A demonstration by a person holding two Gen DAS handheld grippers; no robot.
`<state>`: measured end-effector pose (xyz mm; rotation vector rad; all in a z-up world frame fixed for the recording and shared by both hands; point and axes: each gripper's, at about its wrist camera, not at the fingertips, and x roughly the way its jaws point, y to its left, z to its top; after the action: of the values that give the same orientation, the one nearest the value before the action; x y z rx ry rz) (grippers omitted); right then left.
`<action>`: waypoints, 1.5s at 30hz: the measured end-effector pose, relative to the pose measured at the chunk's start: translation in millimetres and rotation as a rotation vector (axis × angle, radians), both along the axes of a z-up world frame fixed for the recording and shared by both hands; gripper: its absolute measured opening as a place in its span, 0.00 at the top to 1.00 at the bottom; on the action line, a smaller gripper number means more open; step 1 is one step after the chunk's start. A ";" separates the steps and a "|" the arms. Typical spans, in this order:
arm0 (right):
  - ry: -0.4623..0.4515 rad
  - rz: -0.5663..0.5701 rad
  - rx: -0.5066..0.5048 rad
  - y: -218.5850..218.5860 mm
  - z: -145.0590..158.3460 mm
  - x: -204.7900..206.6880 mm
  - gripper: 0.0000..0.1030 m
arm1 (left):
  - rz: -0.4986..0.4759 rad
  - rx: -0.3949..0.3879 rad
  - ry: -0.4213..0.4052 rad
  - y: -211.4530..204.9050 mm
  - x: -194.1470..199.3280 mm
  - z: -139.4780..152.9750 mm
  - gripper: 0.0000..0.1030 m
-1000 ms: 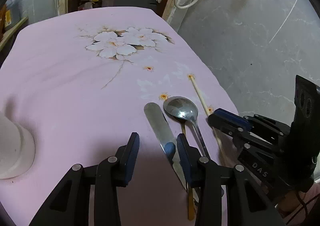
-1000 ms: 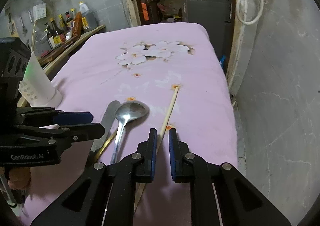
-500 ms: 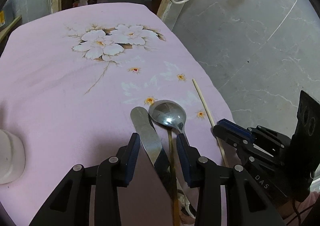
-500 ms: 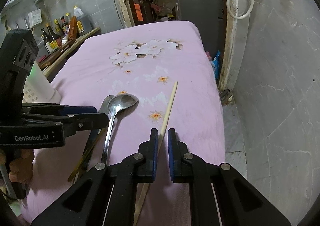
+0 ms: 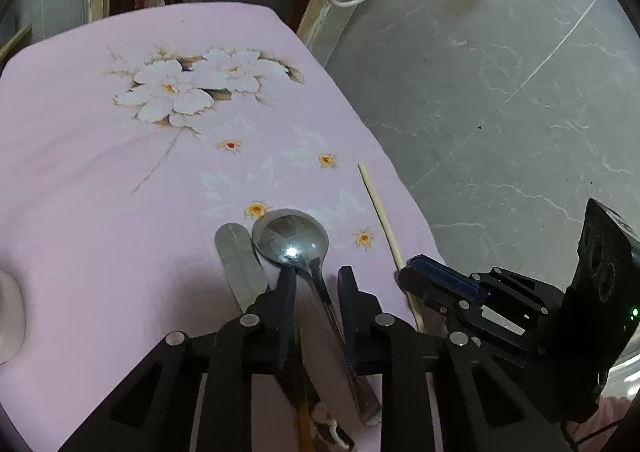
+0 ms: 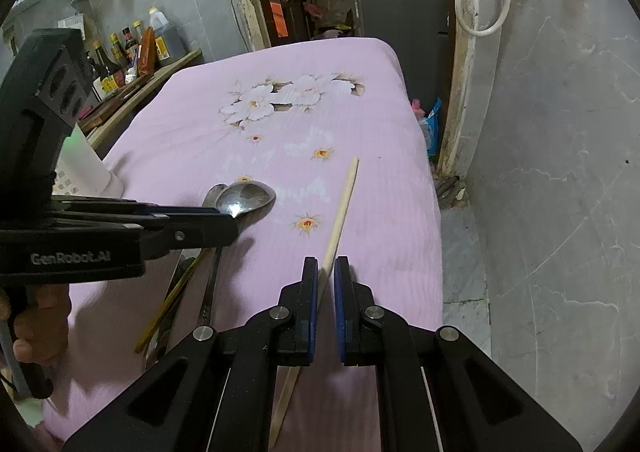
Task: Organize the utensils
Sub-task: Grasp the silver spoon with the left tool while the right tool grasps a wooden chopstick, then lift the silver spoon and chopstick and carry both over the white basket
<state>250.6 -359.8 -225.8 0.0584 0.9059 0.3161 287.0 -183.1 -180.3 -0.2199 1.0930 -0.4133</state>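
Left gripper is straddling the spoon handle, jaws partly open, contact unclear; right gripper is pinching the wooden chopstick, lying near the pink tablecloth's edge.

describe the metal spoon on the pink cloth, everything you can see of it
The metal spoon is shiny steel with an oval bowl facing up, catching a bright glare. It lies flat on the pink floral cloth, beside a flat knife blade. Its slim handle runs back between the open fingers of the left hand-held gripper.
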 end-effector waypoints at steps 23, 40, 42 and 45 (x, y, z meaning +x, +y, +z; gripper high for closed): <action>0.075 0.022 0.073 -9.4 -5.1 31.9 0.93 | 0.021 -0.096 0.147 1.6 17.3 -14.5 0.93; 0.179 -0.008 0.030 29.4 -8.8 72.6 0.95 | 0.065 -0.035 -0.056 34.3 -18.6 28.4 0.97; 0.177 -0.019 0.094 28.4 -5.0 68.9 0.96 | 0.079 -0.038 -0.074 39.4 -22.5 35.5 0.97; 0.141 -0.040 0.202 23.7 7.5 59.4 0.96 | 0.100 -0.042 -0.108 50.3 -29.7 47.7 0.97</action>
<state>310.0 -336.1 -218.3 0.2880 1.0086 0.3693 257.3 -132.8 -132.6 -0.2847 0.9641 -0.3547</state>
